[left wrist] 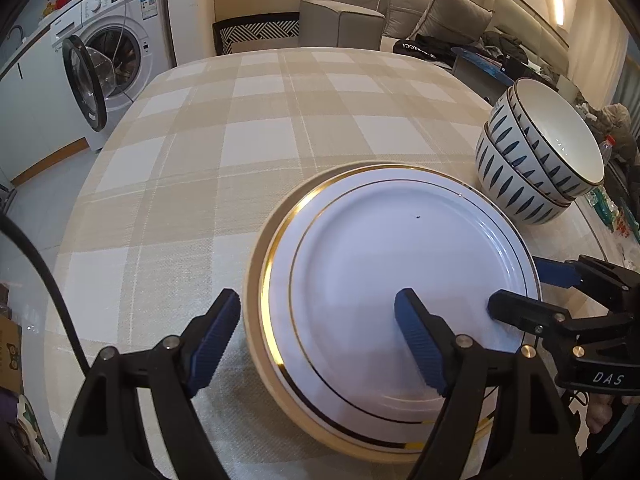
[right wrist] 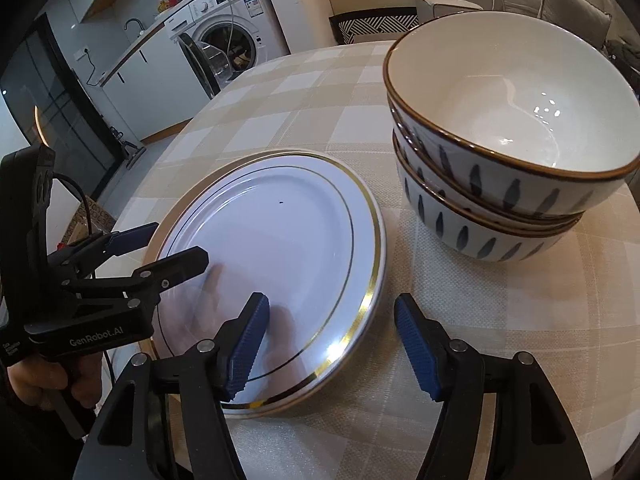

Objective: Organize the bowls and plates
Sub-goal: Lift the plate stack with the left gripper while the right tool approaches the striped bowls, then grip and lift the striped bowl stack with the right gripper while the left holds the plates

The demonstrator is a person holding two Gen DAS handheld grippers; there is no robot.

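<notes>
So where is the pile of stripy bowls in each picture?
Left wrist view: the stack of bowls sits at the right edge, beyond the plates.
Right wrist view: the same stack fills the upper right, large and close, to the right of the plates.
Shared landmark: the washing machine with its door open, upper left in both views.

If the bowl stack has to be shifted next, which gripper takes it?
Probably the right. The right gripper is open at the plates' edge nearest the bowl stack; the left gripper straddles the plates' far rim.
</notes>
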